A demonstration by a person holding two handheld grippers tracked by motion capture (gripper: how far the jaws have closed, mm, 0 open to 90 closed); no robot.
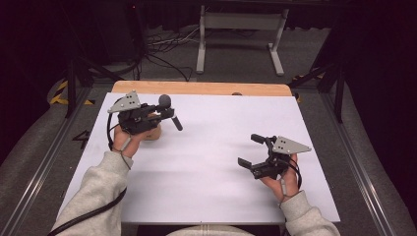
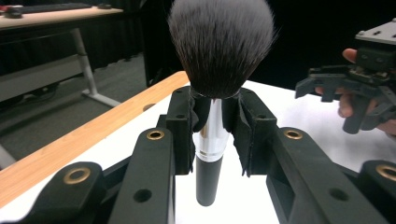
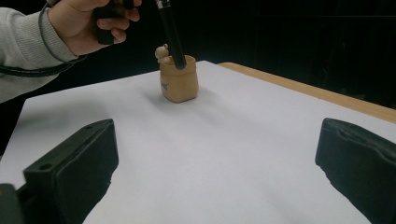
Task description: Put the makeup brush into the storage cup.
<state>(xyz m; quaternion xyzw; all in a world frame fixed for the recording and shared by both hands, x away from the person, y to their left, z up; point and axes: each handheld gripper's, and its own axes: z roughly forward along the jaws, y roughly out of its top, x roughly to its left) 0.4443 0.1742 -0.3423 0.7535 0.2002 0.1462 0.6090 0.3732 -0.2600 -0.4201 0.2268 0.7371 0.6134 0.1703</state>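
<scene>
table white, bare but for tan pot at its far left | left gripper jaws clamped on makeup brush, at the pot, handle end at its mouth (in or out: can't tell) | right gripper well right of pot, jaws wide, empty | progress: judged midway, brush neither released nor clear

left gripper holds a brush above a tan pot (right gripper gapes).
</scene>
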